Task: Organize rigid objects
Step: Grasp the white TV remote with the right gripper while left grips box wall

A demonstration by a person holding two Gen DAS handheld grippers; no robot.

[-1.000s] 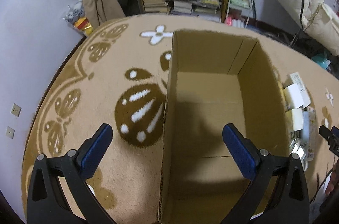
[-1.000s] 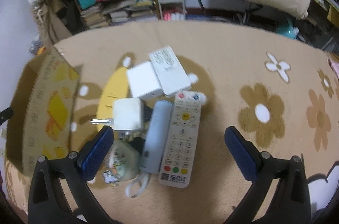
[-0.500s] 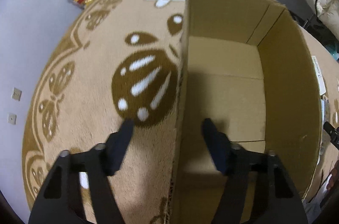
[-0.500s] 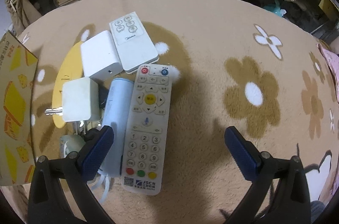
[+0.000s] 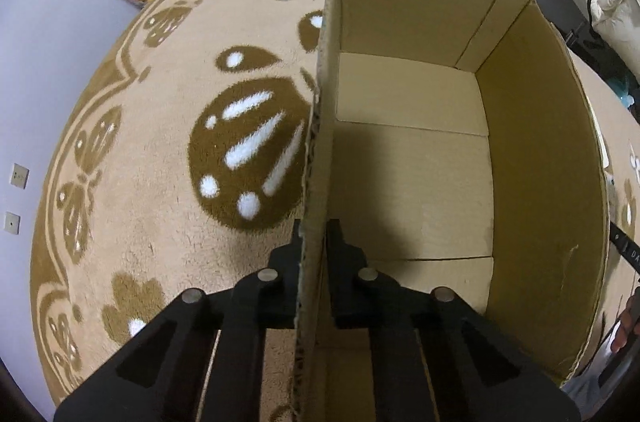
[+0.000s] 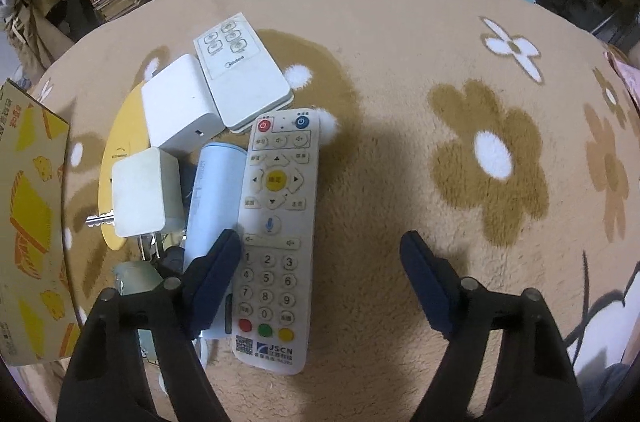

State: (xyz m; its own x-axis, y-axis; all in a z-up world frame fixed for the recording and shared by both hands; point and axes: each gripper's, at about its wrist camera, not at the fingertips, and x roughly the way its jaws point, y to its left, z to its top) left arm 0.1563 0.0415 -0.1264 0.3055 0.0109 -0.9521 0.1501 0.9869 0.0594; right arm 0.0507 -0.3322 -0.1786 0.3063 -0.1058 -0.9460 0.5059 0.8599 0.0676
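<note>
While the cardboard box (image 5: 420, 158) is sitting open on the flowered rug (image 5: 152, 150), the left hand-held gripper (image 5: 314, 234) is pointing steeply down, clamping its near wall. The right hand-held gripper (image 6: 320, 254), jaws apart and just closing, is straddling the long white remote (image 6: 276, 242), with a blue cylinder (image 6: 212, 198) crowding its left finger.

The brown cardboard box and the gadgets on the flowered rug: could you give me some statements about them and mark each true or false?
1. The left gripper is clamped on the wall of the brown cardboard box. True.
2. The box holds several gadgets. False: its floor is bare.
3. The right gripper is shut on the long white remote with number keys. False: its jaws are open around it.
4. A pale blue cylinder lies beside that remote. True.
</note>
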